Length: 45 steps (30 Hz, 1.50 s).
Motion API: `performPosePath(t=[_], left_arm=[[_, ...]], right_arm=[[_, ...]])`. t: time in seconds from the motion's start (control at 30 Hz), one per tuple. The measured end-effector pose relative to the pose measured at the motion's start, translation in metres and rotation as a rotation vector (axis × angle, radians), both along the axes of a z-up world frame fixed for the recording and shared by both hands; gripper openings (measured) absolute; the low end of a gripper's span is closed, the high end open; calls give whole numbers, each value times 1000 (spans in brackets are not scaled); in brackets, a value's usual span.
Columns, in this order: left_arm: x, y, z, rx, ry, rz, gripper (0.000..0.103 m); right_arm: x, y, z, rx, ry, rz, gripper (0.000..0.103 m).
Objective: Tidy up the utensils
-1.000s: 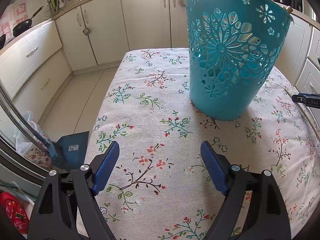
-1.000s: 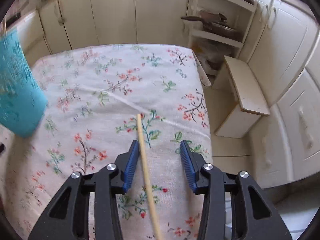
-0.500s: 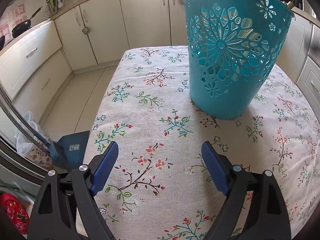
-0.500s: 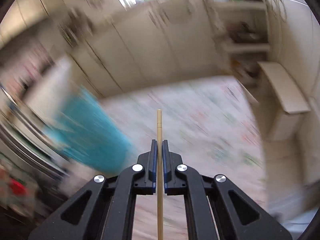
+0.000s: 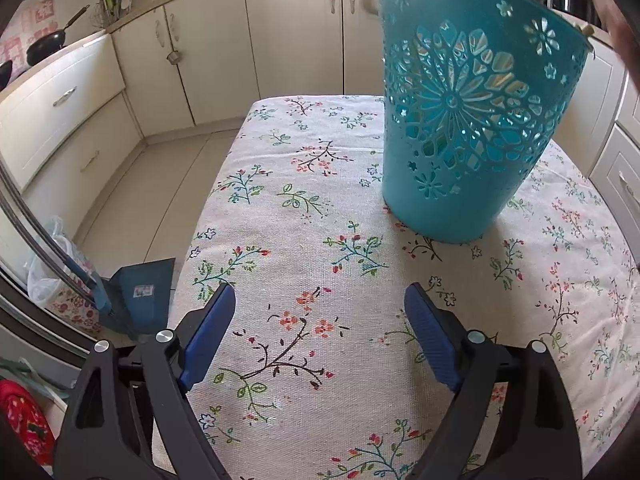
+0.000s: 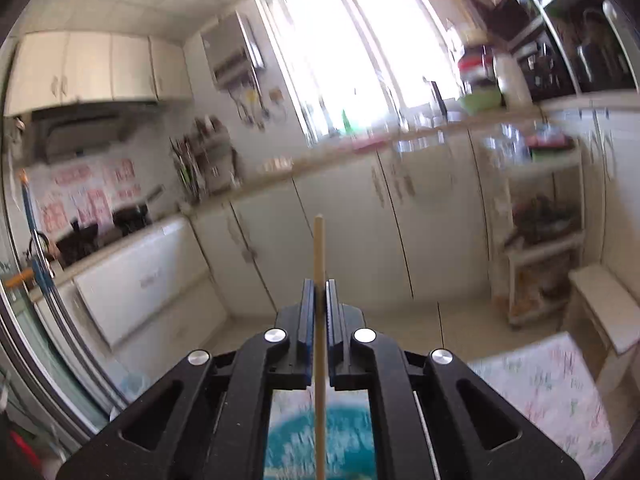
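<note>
A teal perforated basket stands upright on the floral tablecloth, ahead and to the right of my left gripper, which is open and empty low over the cloth. My right gripper is shut on a thin wooden chopstick that runs along the fingers and sticks out past the tips. That gripper is raised and points at the kitchen cabinets; the basket's teal rim shows blurred below it, between the gripper arms.
Cream cabinets run along the far wall and sides. A blue dustpan stands on the floor left of the table. A white shelf unit and a low white stool stand to the right of the table.
My right gripper closed on the chopstick, lifted it off the cloth and swung it up and left over the basket. My left gripper stayed open, nearly still.
</note>
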<state>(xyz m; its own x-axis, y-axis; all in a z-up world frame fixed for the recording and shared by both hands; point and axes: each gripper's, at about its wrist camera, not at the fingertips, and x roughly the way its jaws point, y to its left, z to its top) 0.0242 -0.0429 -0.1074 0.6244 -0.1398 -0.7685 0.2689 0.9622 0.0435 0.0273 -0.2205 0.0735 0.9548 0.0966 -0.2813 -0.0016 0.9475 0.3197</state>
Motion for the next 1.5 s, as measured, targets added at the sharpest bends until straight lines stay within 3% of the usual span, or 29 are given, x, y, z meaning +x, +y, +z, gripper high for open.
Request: performPosePath(t=[0.13,0.23,0.33,0.37,0.43,0.63,0.77,0.93,1.07,1.5], left_arm=[[-2,6,5,-19,-5,19,83],[-8,12,17,-23,-6,36,83],[-30,20,49,-49,-46,49,88],[-37,22,58,-54,-58,51,90],[-53,25,79,-62,-88,51,94],[-118,30,155,-112,-177,45,95],[-166,33,194,-128,-237,28,95],[-226,36,233,-87,-356,54,95],[-259,43,252,-91,-375,72,95],[-341,61,268,-109,-368,71,95]], right_arm=[[-36,-5,-10,-31,49,26,10],[-72,-5,-13,-32,85,50,28],[-103,-6,-17,-20,162,68,40],[-110,-6,-20,-14,197,65,53],[-132,-5,-24,2,265,50,69],[-203,-2,-15,80,295,-4,93],[-235,5,15,41,272,-11,96],[-285,26,55,-17,152,-23,96],[-316,35,71,-29,98,-36,96],[-407,54,66,3,27,-95,96]])
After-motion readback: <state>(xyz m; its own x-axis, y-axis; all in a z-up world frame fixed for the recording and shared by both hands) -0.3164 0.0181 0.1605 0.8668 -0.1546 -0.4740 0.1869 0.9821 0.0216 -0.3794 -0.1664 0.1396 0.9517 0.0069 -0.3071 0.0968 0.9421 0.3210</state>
